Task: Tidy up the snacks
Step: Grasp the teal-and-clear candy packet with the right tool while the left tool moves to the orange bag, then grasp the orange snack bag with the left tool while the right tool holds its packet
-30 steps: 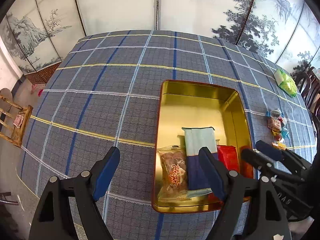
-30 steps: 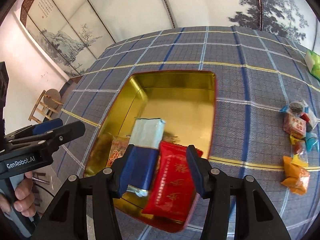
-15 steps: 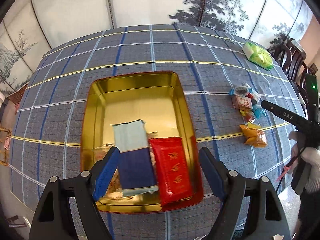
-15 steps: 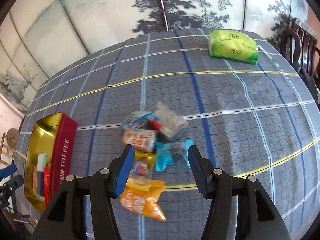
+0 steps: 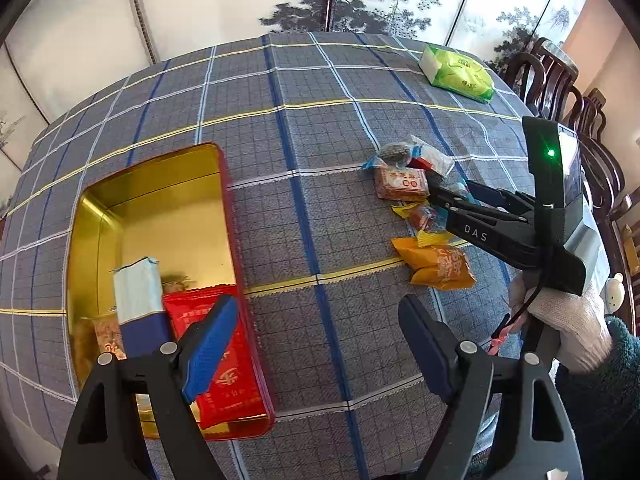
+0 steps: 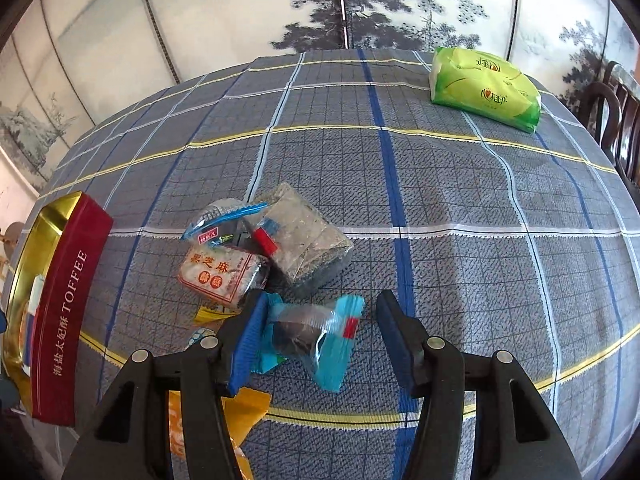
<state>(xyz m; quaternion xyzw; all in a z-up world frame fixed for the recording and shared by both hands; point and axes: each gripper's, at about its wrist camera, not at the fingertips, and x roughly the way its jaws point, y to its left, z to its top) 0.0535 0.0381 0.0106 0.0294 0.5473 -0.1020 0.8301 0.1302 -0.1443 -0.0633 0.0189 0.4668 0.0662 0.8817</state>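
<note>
A red toffee tin [image 5: 224, 216] with a gold inside [image 6: 72, 292] lies on the checked tablecloth. In it lie a red packet [image 5: 224, 380], a blue-and-white packet [image 5: 138, 304] and a brown snack bag [image 5: 106, 340]. A pile of loose snacks lies to its right: a teal-wrapped snack [image 6: 316, 334], a black sesame packet [image 6: 222, 274], a grey bar [image 6: 304, 236], an orange packet [image 5: 438, 266]. My right gripper [image 6: 320, 344] is open, its jaws on either side of the teal snack; it also shows in the left wrist view [image 5: 452, 196]. My left gripper [image 5: 316, 348] is open and empty over the tin's right edge.
A green tissue pack [image 6: 484, 88] lies at the far right of the table [image 5: 320, 120]. Dark wooden chairs [image 5: 560, 76] stand along the right side. A painted folding screen [image 6: 360, 4] stands behind the table.
My right gripper moved from the tin to the loose snack pile and lowered around the teal snack. My left gripper swung right, so the tin now sits at its left.
</note>
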